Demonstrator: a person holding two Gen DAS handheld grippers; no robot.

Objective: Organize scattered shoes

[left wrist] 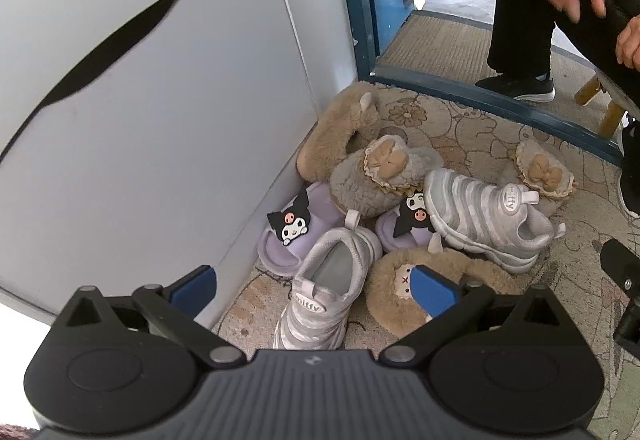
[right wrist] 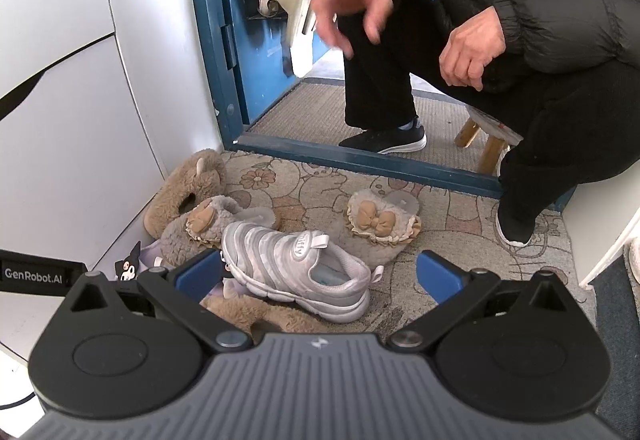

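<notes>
Left gripper (left wrist: 314, 290) jaws spread wide, empty, hovering over grey striped fabric sneaker (left wrist: 328, 288). Right gripper (right wrist: 318, 276) likewise spread, empty, above second grey striped sneaker (right wrist: 298, 268).

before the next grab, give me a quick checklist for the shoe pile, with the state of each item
1. Left claw open and empty: ok.
2. Right claw open and empty: ok.
3. Near grey sneaker lies between the left claw's fingers, top clear: ok.
4. Second grey sneaker free to lift: ok, it lies on top of the pile.
5. Purple slippers free: not ok, partly under other shoes.
6. Seated person's hand away from the pile: ok, raised above it.
</notes>
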